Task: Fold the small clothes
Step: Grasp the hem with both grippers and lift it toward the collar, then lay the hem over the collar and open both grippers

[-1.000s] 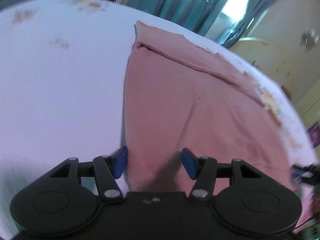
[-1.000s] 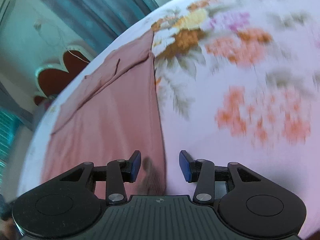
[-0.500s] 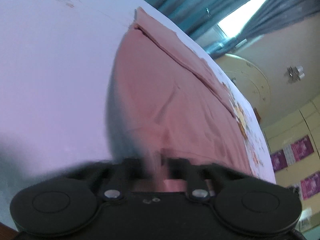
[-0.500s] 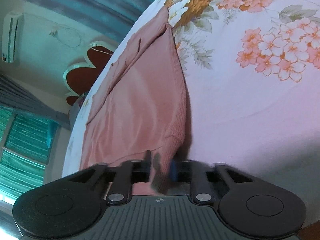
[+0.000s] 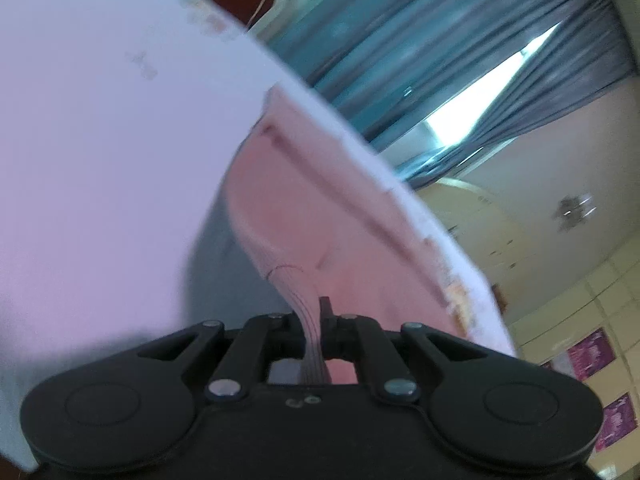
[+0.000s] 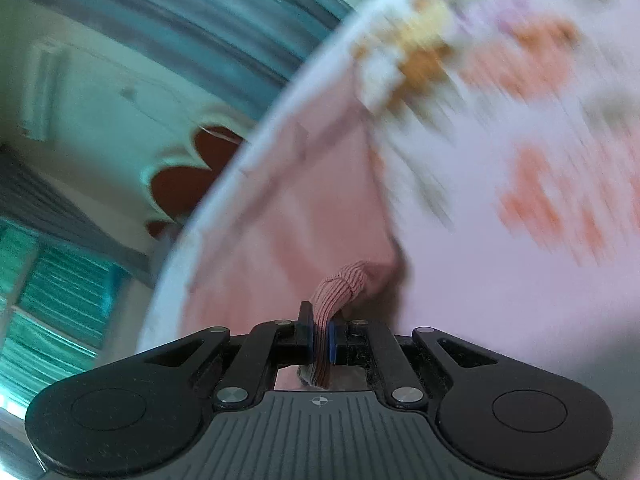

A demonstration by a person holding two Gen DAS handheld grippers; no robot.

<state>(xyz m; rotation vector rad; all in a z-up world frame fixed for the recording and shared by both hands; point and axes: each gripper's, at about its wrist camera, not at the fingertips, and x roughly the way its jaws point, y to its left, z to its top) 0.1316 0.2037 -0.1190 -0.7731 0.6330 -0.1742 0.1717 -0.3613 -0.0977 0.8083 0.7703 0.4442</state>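
— So, where did the grippers stand when you looked?

— The left gripper point(image 5: 316, 320) was clamped tight on the ribbed hem of the pink garment point(image 5: 288, 204), at its left near corner. The right gripper point(image 6: 320, 336) had its jaws pinched on the same hem at the right near corner, a little bunch of rib sticking up between the blue pads point(image 6: 331, 338).

— And the garment itself?

— It lay spread on the bed point(image 5: 100, 160), over the flowered sheet point(image 6: 520, 168), running away from the grippers toward the far edge by the blue curtains point(image 5: 360, 40). Only the two near corners were off the sheet; the cloth rose from the bed to each grip.

— How far along was the folding, then?

— Barely started, I'd judge. A long crease or seam ran along the far part, but I couldn't tell whether that was a fold. Both corners were caught; carrying the hem over to the far end was yet to be done.

— The hands?

— Both tools pointed forward and slightly down at the bed, side by side. The pictures were blurred, so finer detail escaped me.
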